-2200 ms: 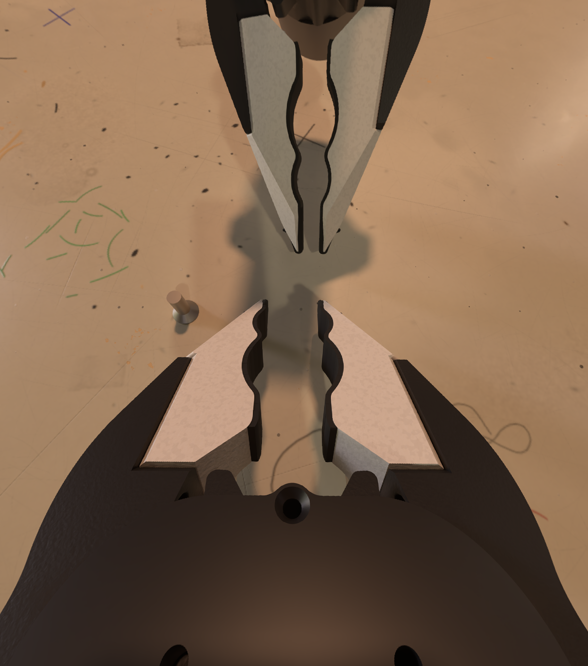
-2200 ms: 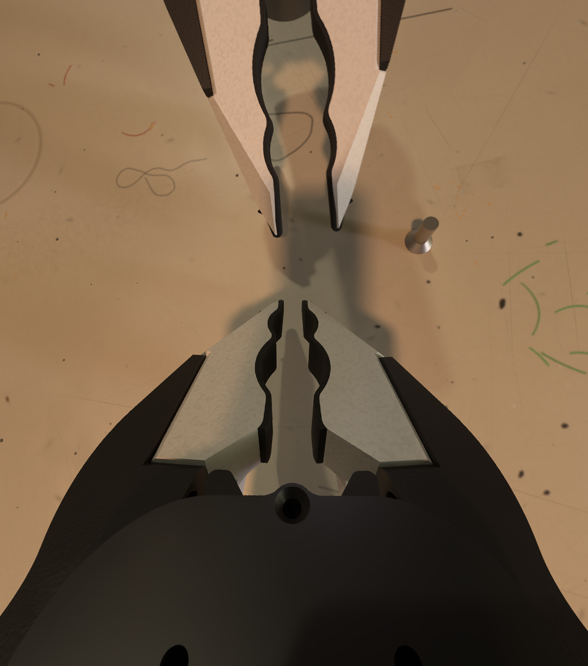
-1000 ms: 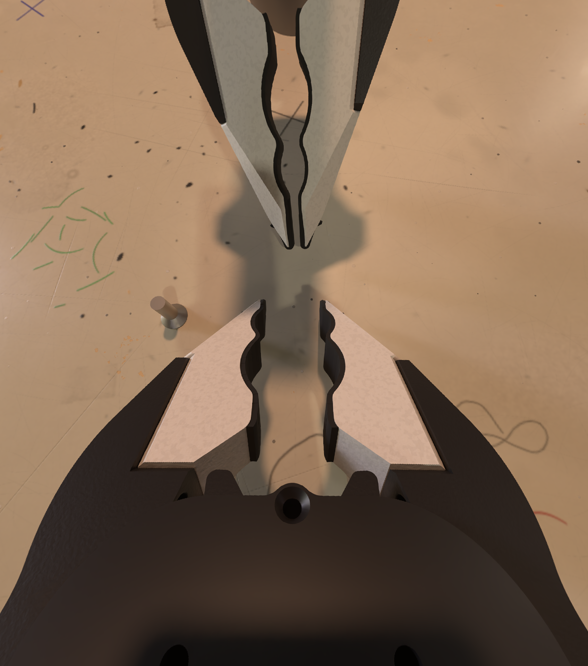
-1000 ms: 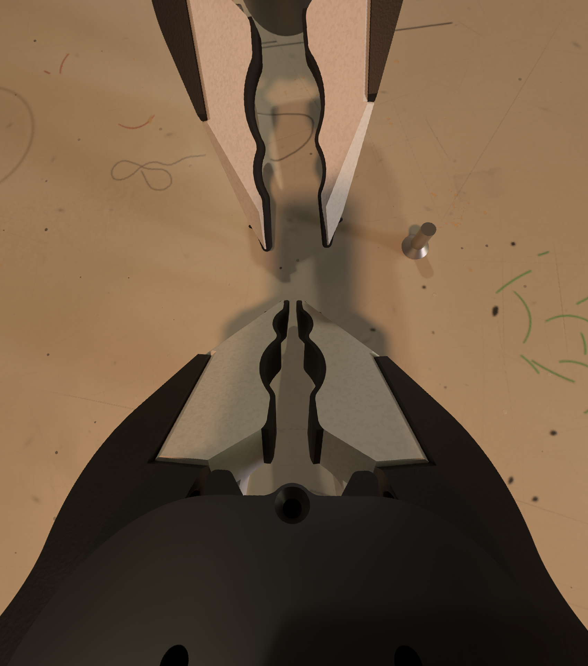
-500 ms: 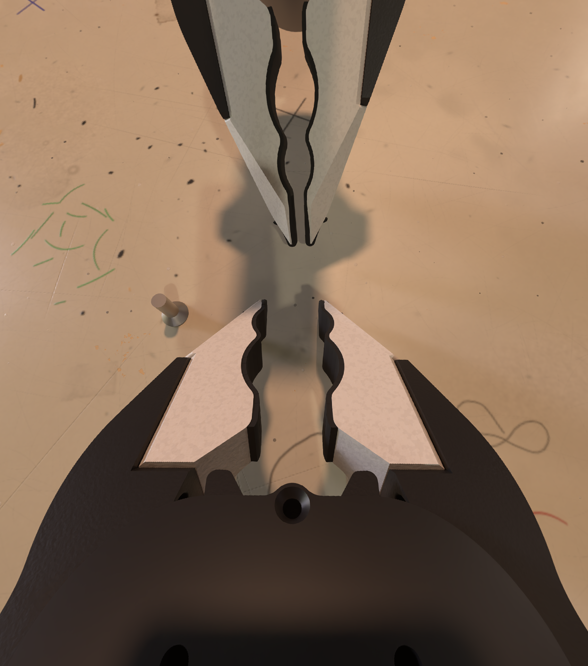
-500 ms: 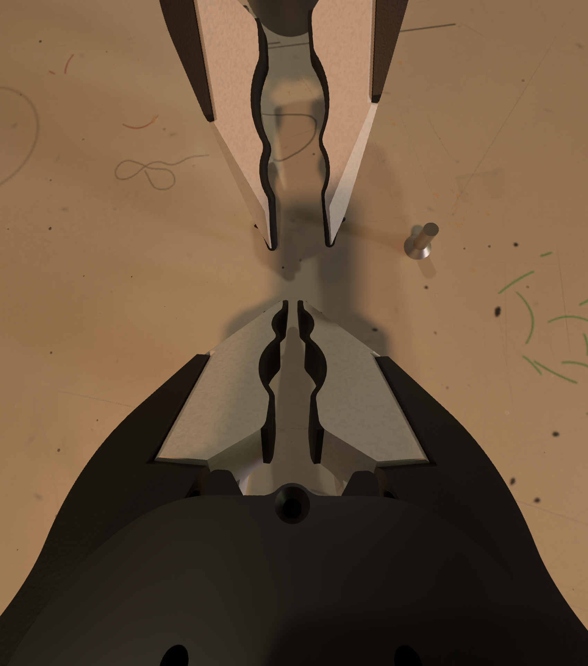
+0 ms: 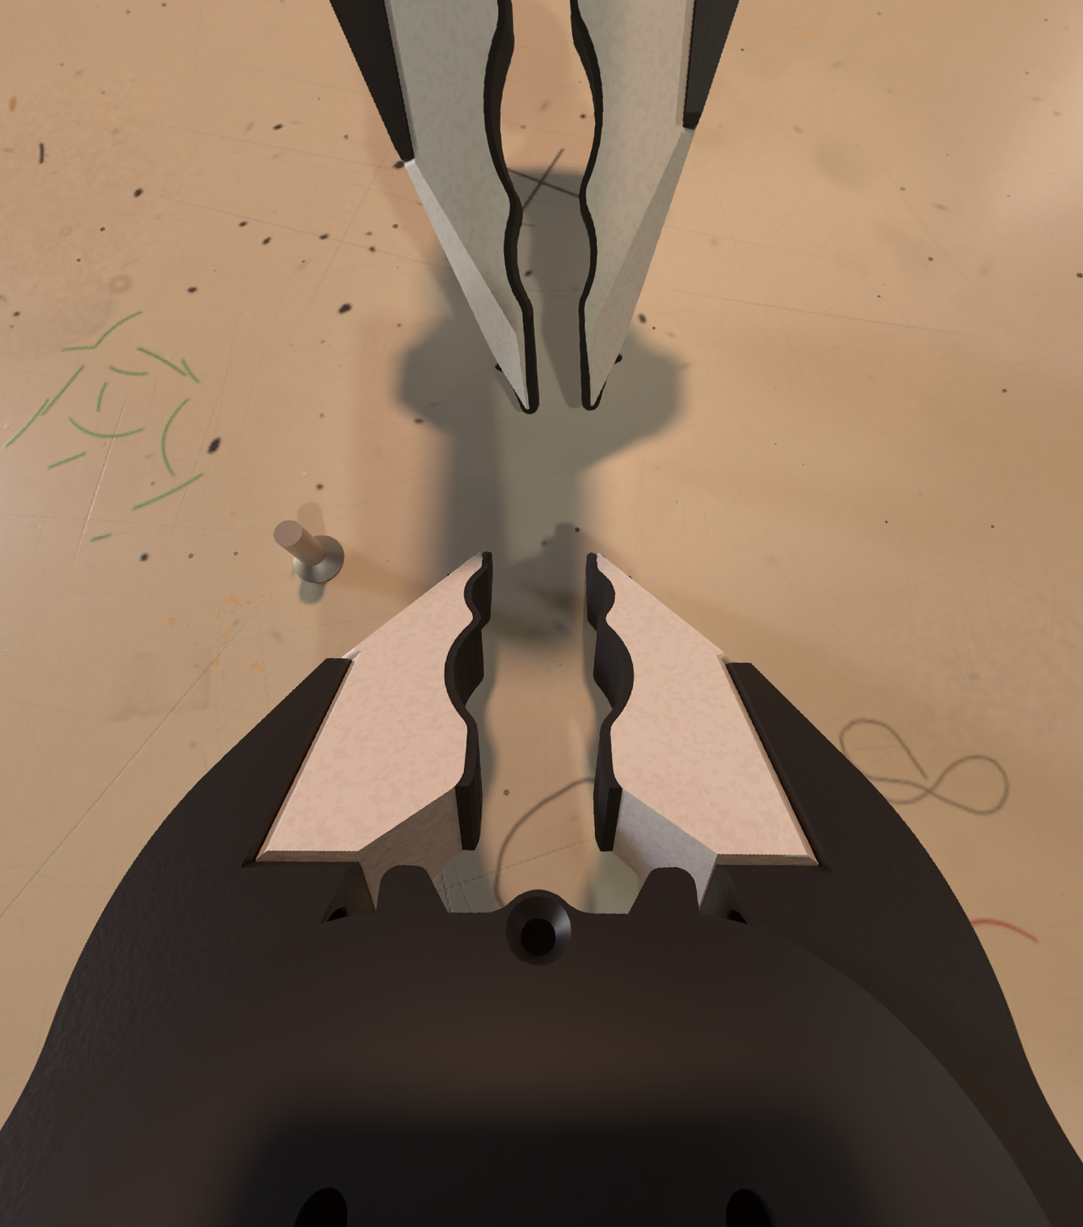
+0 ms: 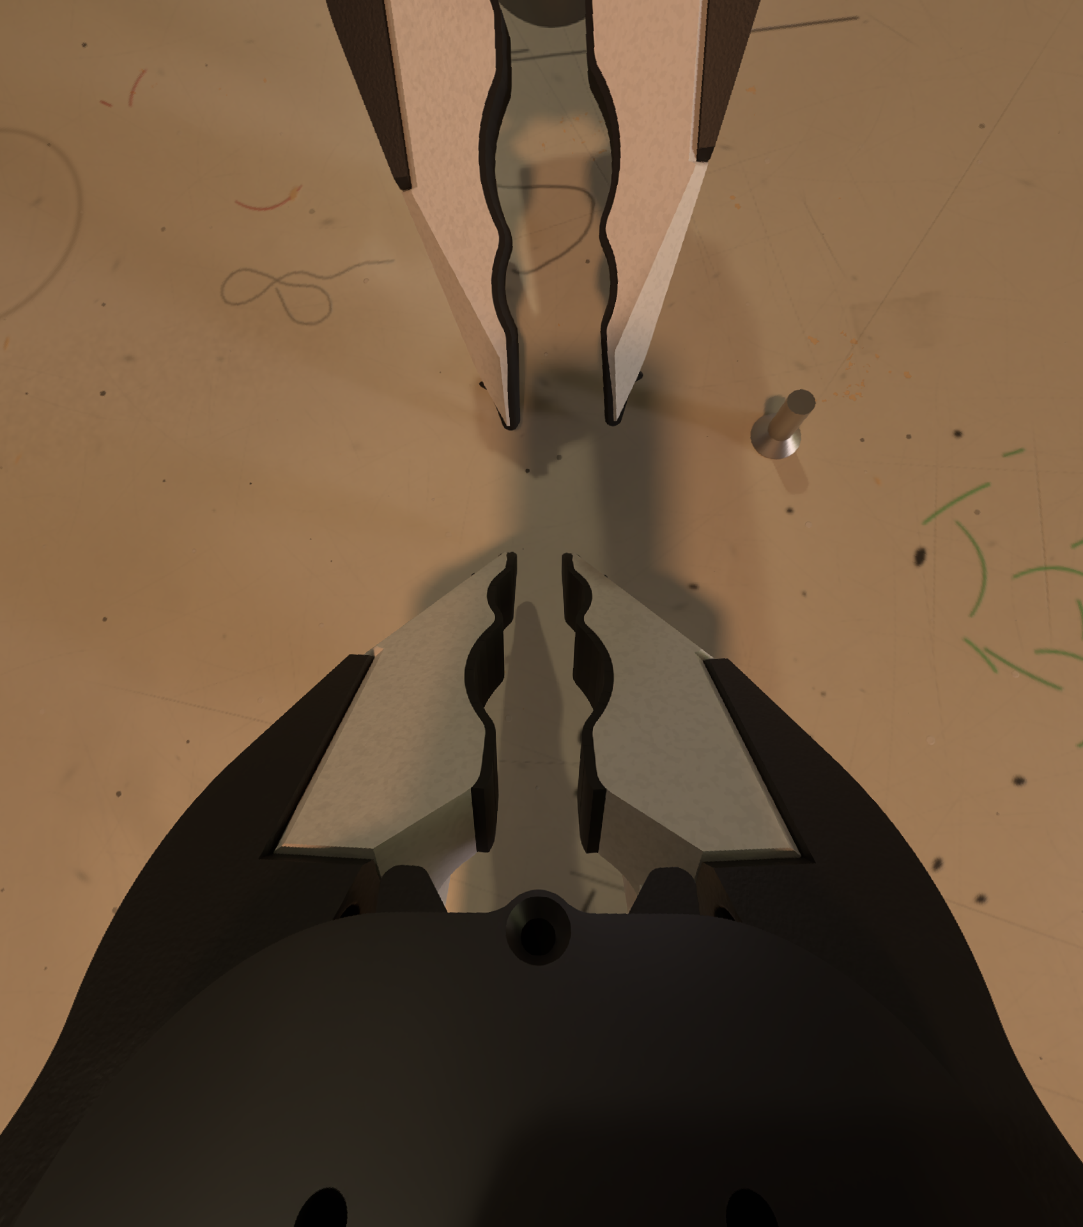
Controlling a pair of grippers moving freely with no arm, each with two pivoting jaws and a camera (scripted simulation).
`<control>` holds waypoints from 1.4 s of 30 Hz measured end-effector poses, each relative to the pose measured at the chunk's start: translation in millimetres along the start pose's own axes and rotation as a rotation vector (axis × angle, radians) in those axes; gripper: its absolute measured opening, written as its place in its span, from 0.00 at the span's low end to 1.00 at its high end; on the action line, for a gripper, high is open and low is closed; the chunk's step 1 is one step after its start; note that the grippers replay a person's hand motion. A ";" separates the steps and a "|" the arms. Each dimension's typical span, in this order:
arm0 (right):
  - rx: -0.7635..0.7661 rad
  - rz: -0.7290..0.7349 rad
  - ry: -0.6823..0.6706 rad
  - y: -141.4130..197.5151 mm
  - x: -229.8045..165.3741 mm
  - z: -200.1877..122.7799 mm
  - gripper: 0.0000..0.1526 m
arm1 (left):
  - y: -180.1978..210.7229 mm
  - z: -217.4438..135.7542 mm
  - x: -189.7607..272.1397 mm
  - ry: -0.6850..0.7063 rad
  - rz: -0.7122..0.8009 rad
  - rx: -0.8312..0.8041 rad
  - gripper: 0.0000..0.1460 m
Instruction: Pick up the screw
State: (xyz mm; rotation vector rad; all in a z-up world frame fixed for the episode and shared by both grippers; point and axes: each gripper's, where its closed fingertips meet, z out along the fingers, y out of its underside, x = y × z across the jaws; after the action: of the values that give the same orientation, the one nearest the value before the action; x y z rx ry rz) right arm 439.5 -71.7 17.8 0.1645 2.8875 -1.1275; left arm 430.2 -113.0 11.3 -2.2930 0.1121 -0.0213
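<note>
A small grey metal screw point(image 7: 309, 556) stands on its flat head, shank up, on the tan tabletop. It is left of and just ahead of my left gripper point(image 7: 538, 559), which is open and empty, its pink pads apart. In the right wrist view the screw point(image 8: 781, 428) is ahead and to the right of my right gripper point(image 8: 538, 558), which is empty with a narrow gap between its grey pads. The two grippers face each other tip to tip with a short gap between them. The right gripper point(image 7: 558, 405) shows at the top of the left wrist view, and the left gripper point(image 8: 560, 421) at the top of the right wrist view.
The tabletop point(image 7: 890, 465) is scuffed, with dark specks, green scribbles point(image 7: 107, 418) beyond the screw and a grey looped pencil line point(image 7: 923, 777) at the right. Both grippers cast shadows on the table between them.
The right gripper's pads, nearly touching a second ago, have parted to a narrow gap. The left gripper's opening is unchanged. The screw has not moved.
</note>
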 end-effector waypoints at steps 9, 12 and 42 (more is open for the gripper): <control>0.111 0.100 0.051 -2.8 28.8 -21.5 0.10 | 0.9 -0.8 -2.8 -0.013 -0.003 -0.002 0.18; 0.124 0.124 0.080 0.4 39.2 -21.9 0.10 | 1.2 -1.2 -3.6 -0.018 -0.002 -0.003 0.18; 0.095 0.043 0.203 2.5 52.7 -9.9 0.10 | 2.8 -2.3 -7.4 -0.029 -0.016 0.002 0.17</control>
State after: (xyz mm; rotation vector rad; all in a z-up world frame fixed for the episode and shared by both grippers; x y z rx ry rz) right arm 387.5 -58.6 19.5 0.3630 2.9865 -1.3129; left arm 422.4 -115.8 10.9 -2.2914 0.0780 0.0039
